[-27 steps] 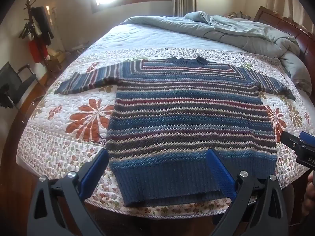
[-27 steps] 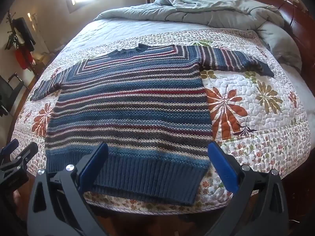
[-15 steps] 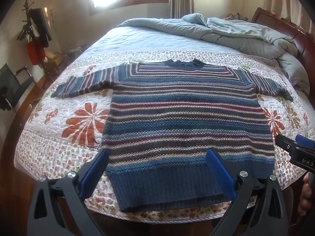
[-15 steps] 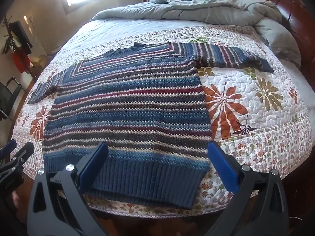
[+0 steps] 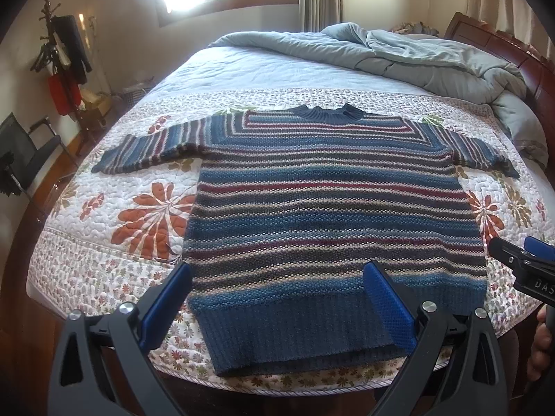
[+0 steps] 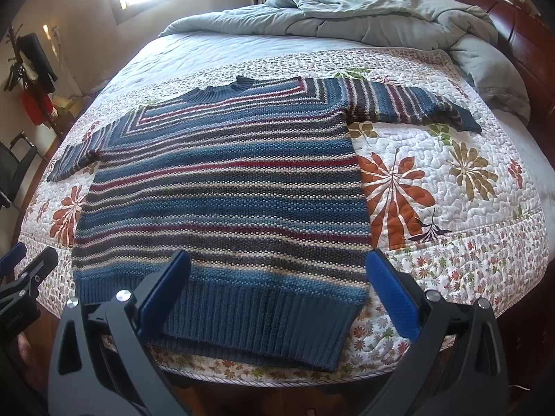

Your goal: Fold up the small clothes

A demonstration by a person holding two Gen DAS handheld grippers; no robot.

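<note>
Sweater (image 5: 333, 222) nearer, below gripper (image 5: 277, 308)

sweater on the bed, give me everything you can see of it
The sweater is a chunky knit in horizontal stripes of blue, dark red, cream and grey, with a plain dark blue ribbed hem, cuffs and round collar. It lies spread flat and unfolded on the flowered quilt, collar toward the rumpled grey duvet, hem at the near bed edge, both sleeves stretched straight out sideways. Stripes turn diagonal at the shoulders. Nothing grips it: the left gripper and right gripper hover open above the hem corners.
</note>
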